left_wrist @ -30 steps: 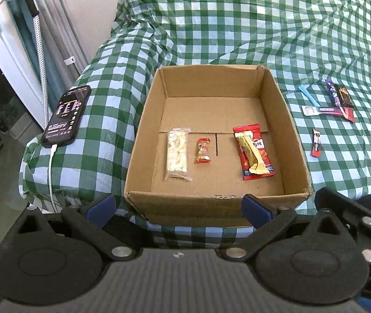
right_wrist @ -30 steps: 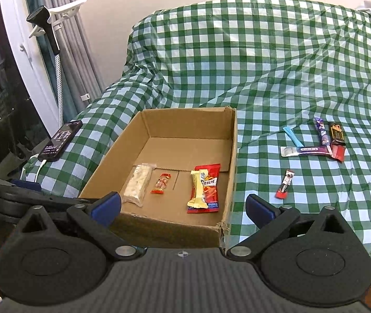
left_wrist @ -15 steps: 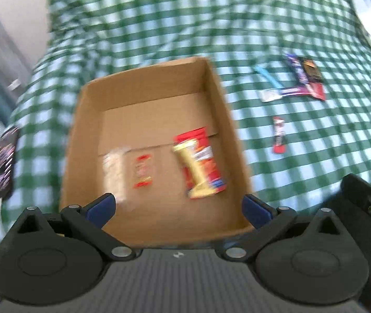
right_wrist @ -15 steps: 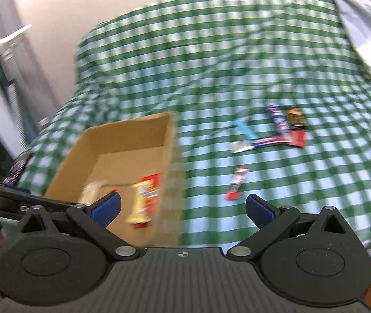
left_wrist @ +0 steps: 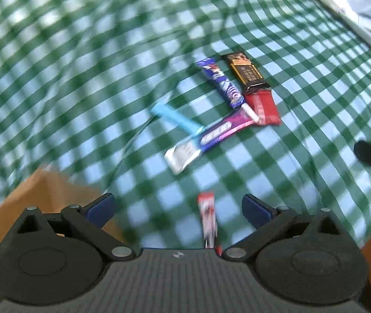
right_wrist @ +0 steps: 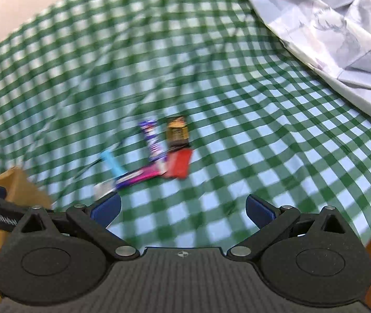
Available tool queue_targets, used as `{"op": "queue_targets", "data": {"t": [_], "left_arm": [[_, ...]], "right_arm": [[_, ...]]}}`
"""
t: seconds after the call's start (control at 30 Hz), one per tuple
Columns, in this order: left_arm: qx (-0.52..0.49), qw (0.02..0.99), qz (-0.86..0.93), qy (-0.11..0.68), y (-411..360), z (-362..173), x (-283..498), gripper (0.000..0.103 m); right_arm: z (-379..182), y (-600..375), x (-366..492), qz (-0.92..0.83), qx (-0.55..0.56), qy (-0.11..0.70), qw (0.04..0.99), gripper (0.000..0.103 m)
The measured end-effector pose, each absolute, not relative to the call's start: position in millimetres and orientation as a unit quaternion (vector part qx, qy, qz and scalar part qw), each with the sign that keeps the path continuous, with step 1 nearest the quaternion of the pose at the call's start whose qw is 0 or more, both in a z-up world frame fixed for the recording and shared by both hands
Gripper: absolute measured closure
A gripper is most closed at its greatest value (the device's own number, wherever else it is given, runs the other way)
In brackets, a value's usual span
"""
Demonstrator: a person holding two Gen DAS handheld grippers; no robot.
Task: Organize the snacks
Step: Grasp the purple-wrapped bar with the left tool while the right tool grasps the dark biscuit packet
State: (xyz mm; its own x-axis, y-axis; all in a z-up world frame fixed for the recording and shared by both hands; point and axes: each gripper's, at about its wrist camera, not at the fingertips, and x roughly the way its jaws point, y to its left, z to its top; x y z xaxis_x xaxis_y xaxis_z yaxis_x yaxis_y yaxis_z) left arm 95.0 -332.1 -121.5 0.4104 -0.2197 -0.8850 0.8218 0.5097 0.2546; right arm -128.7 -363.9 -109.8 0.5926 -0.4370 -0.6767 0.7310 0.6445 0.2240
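Left wrist view catches only a corner of the cardboard box [left_wrist: 52, 190], its inside hidden. Loose snack bars [left_wrist: 227, 109] lie on the checked cloth [left_wrist: 81, 78]; the left gripper [left_wrist: 177, 206] and right gripper [right_wrist: 182, 206] hover spread wide, empty.

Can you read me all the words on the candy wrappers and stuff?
No word reads for sure; both views are blurred.
Black-and-gold bar: gold print, too small.
Blue-purple bar: white letters, smeared.
Purple-and-silver bar: white logo, blurred.
Small red packet: blurred.
Left gripper's arm, seen by the right camera: white lettering, unreadable.
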Motion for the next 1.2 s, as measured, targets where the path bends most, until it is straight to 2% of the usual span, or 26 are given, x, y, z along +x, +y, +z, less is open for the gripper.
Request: {"op": "queue_targets", "data": {"t": [0.4,0.6,0.67,0.77,0.8,0.83,0.87,0.9,0.93,0.97,1.2], "left_arm": [[0.403,0.708,-0.401,0.419,-444.6,-222.5,155.3,0.0],[0.395,0.699,-0.423,0.42,-461.5,-237.0,169.1,0.0],[0.395,0.696,-0.43,0.418,-463.5,-238.4,171.3,0.0],[0.386,0.694,-0.433,0.427,-464.1,-238.3,175.2,0.004],[0.378,0.692,-0.436,0.434,-463.2,-237.3,177.6,0.012],[0.366,0.689,-0.441,0.445,-461.7,-235.1,179.1,0.034],[0.354,0.687,-0.444,0.453,-461.2,-231.0,178.2,0.05],[0.349,0.688,-0.441,0.459,-459.5,-226.0,177.6,0.07],[0.349,0.689,-0.436,0.461,-457.8,-222.8,176.5,0.079],[0.342,0.69,-0.435,0.466,-453.6,-218.3,174.5,0.081],[0.306,0.718,-0.428,0.456,-413.2,-167.8,153.1,0.083]], "right_arm": [[-204.3,-518.2,20.4,-0.323,0.237,0.344,0.849,0.002],[-241.9,-545.3,89.2,-0.304,0.187,0.376,0.855,0.0],[-246.4,-540.6,99.0,-0.306,0.141,0.374,0.864,0.001],[-248.5,-542.0,99.2,-0.301,0.143,0.362,0.871,0.001],[-249.0,-542.1,98.8,-0.299,0.141,0.361,0.872,0.001],[-249.5,-541.9,98.3,-0.297,0.137,0.36,0.874,0.001],[-249.8,-541.8,97.9,-0.295,0.134,0.36,0.875,0.003],[-248.0,-539.6,93.2,-0.294,0.131,0.36,0.876,0.007],[-245.2,-537.4,90.2,-0.29,0.128,0.355,0.879,0.029],[-241.4,-529.1,82.3,-0.279,0.124,0.351,0.885,0.062],[-211.1,-518.4,50.1,-0.297,0.142,0.354,0.875,0.062]]}}
